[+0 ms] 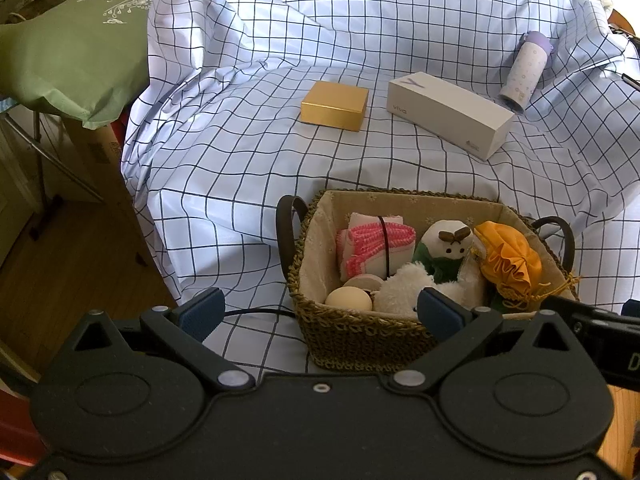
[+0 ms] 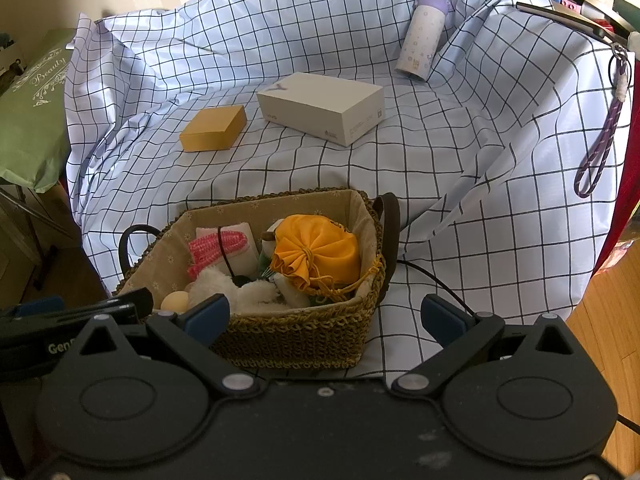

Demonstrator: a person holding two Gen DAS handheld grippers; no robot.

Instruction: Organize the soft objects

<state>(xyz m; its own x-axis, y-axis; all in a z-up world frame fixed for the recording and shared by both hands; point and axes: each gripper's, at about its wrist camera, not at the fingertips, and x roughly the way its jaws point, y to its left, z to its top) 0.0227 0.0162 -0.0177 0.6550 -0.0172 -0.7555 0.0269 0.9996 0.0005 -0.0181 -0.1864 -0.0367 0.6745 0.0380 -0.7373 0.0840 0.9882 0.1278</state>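
A woven basket (image 1: 352, 340) (image 2: 304, 340) with a beige lining stands near the front of the checked cloth. Inside lie a pink-and-white folded cloth (image 1: 372, 244) (image 2: 224, 244), a white plush (image 1: 404, 288) (image 2: 236, 288), a small doll in green (image 1: 440, 248), an orange drawstring pouch (image 1: 508, 256) (image 2: 320, 252) and a cream ball (image 1: 348, 299) (image 2: 175, 301). My left gripper (image 1: 320, 314) is open, just short of the basket's near left corner. My right gripper (image 2: 326, 318) is open too, straddling the basket's near right corner. Neither holds anything.
On the cloth behind the basket lie a gold box (image 1: 335, 106) (image 2: 213, 128), a white box (image 1: 450, 114) (image 2: 320, 107) and a lilac bottle (image 1: 524, 72) (image 2: 422, 36) on its side. A green bag (image 1: 72, 52) sits at left. A black cable (image 2: 432, 276) runs beside the basket.
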